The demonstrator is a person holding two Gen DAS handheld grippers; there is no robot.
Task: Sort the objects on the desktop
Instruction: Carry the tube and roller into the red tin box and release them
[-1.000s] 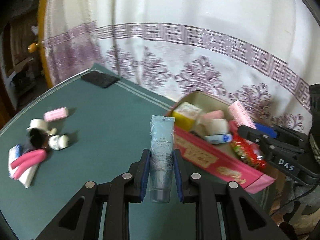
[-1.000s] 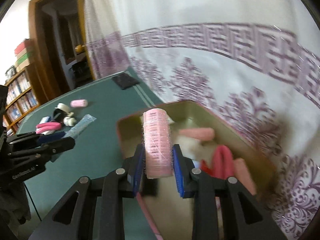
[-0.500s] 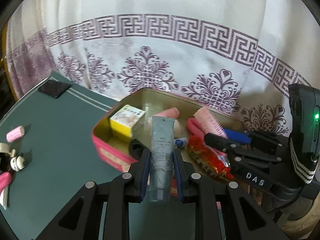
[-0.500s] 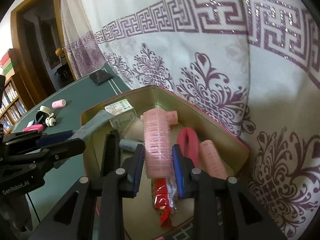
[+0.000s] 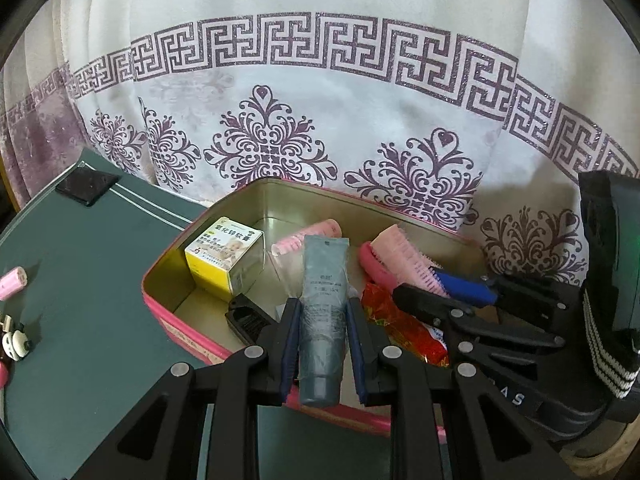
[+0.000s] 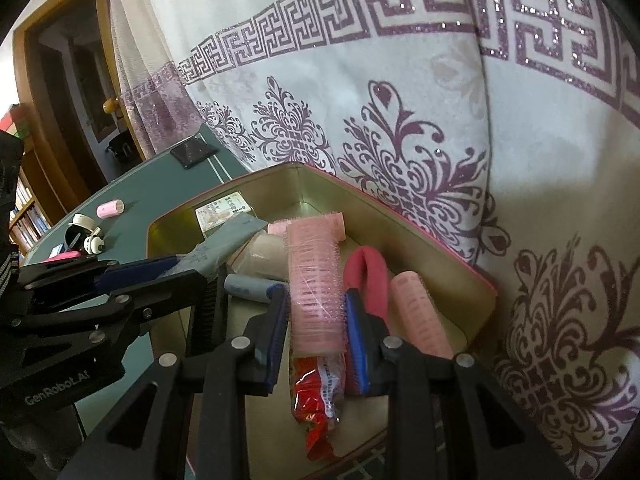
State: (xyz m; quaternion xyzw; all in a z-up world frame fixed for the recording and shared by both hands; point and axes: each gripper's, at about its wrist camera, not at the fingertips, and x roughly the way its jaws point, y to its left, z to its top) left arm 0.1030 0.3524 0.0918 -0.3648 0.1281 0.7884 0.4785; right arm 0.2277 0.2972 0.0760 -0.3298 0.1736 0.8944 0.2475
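My left gripper is shut on a grey-blue tube and holds it above the near side of the pink-sided tin box. My right gripper is shut on a pink hair roller and holds it over the middle of the same box. In the box lie a yellow-white carton, another pink roller, a red wrapper, a red band and a black comb. Each gripper shows in the other's view.
On the green table to the left lie a small pink roller, a white panda-like toy and a black phone at the far edge. A white patterned curtain hangs right behind the box.
Both grippers have moved toward and over the box, carrying the tube and the pink roller. The left one came from the table's middle; the box now fills both views.
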